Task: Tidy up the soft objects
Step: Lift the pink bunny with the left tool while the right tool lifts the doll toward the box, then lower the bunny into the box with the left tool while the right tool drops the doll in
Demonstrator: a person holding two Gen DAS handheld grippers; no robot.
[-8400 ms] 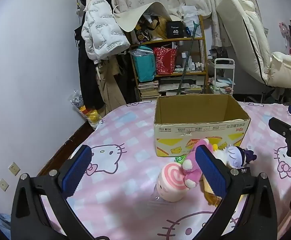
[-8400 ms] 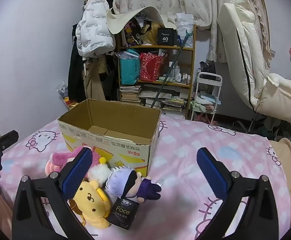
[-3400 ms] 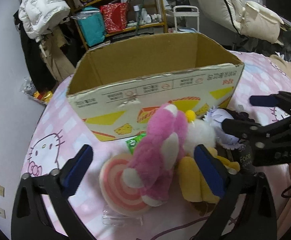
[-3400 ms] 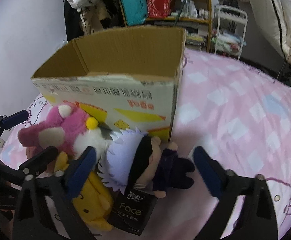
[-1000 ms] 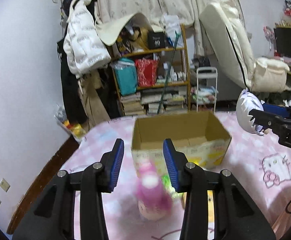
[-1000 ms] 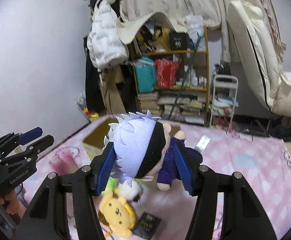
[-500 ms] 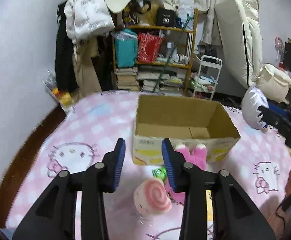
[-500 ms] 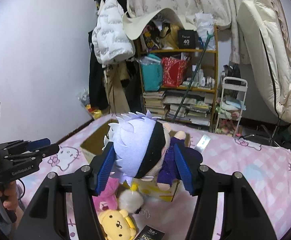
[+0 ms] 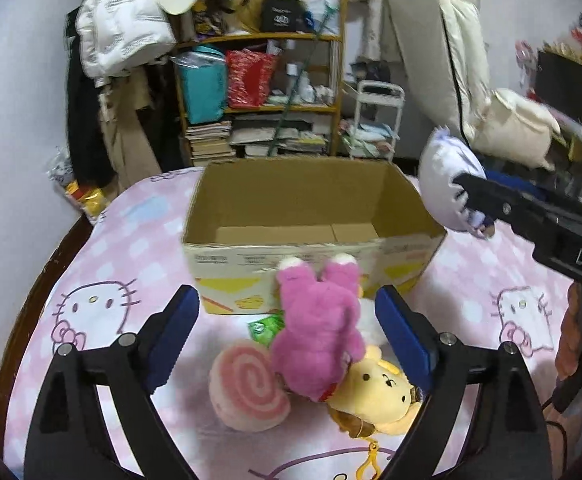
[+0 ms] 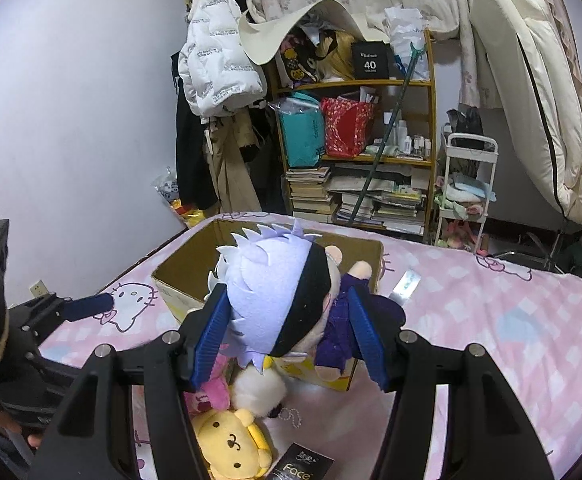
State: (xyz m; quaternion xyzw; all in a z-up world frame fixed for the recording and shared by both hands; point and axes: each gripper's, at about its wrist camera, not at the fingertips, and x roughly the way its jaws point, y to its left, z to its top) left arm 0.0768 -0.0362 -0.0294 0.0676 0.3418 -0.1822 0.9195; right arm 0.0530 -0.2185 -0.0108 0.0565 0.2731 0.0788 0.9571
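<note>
We hold the right hand-held gripper [image 10: 289, 334] clamped on a plush doll with spiky pale-lilac hair and a black blindfold [image 10: 279, 300], its blue pads pressing the head on one side and the dark purple body on the other. The doll hangs in the air above the near edge of an open cardboard box [image 9: 311, 208] that sits on a bed with a pink cat-print sheet [image 9: 103, 280].

Our left hand-held gripper [image 9: 287, 326] is spread wide and grips nothing. Between and just beyond its fingers, on the sheet against the front wall of the box, lies a pile of soft toys: a pink plush bear [image 9: 317, 330] face down, a pink swirl-patterned cushion [image 9: 247, 394] touching it, and a yellow plush dog [image 9: 375, 396] partly under the bear. A small green packet [image 9: 265, 326] lies beside them. From the left wrist view, the doll appears at the box's right side.
</note>
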